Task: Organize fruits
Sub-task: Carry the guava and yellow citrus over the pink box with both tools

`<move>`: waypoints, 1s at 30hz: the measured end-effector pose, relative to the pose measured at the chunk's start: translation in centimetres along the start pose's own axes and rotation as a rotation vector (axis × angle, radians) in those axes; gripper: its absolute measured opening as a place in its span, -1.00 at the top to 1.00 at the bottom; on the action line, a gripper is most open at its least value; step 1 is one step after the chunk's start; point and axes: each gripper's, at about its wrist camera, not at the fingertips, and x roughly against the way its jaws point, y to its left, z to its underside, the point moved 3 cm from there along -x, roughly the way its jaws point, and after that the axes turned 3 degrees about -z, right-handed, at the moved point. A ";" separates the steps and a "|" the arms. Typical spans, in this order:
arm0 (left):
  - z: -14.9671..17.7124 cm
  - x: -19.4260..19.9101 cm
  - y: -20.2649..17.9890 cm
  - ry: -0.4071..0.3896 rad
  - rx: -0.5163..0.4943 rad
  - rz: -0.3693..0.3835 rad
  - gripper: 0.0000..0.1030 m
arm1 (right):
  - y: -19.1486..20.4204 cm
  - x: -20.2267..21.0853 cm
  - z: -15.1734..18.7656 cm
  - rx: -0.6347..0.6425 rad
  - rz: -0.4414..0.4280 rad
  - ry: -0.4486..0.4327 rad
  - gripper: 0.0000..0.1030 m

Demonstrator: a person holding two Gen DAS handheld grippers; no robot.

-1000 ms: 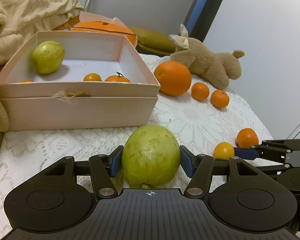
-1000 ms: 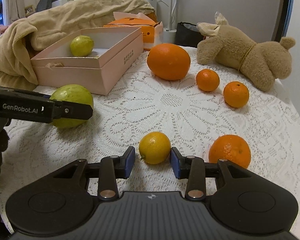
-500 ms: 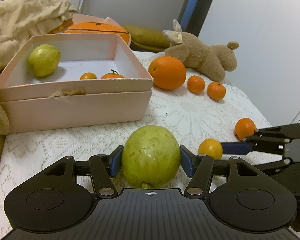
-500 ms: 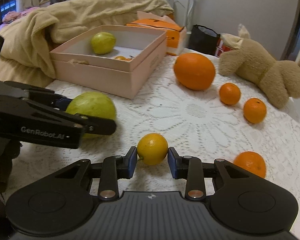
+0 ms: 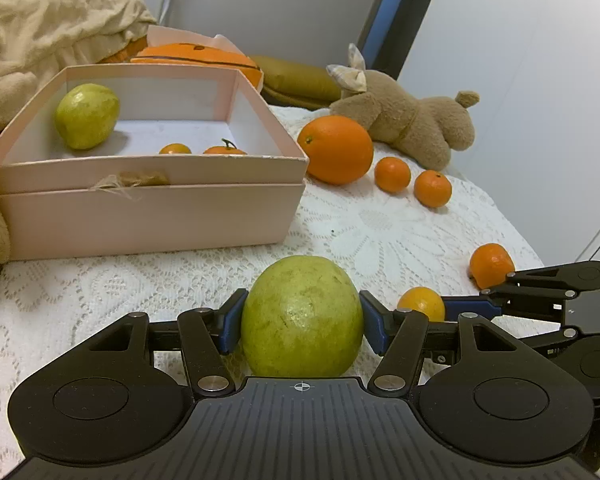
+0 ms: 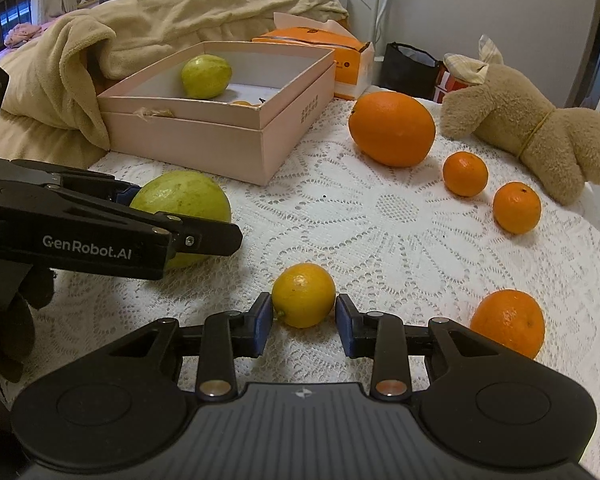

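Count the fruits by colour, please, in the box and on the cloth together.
Green: 2, one in the left tool, one in the pink box.
Yellow: 1, in the right tool.
Orange: 6, big one, three small on the cloth, two small in the box.
Total: 9

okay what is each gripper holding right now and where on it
Left gripper clamps the green guava across its sides; right gripper pinches the small yellow citrus across its sides.
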 end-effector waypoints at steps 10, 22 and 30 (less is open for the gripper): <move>0.0 0.4 -0.1 0.000 -0.003 -0.011 -0.25 | 0.2 0.1 0.0 0.011 0.007 0.002 0.37; -0.8 2.3 -0.7 -0.032 0.006 0.018 -0.25 | -0.3 1.0 -0.6 -0.003 0.043 -0.019 0.37; -1.0 2.6 0.0 -0.032 0.035 0.027 -0.25 | 0.4 1.1 -0.9 0.000 0.058 -0.016 0.37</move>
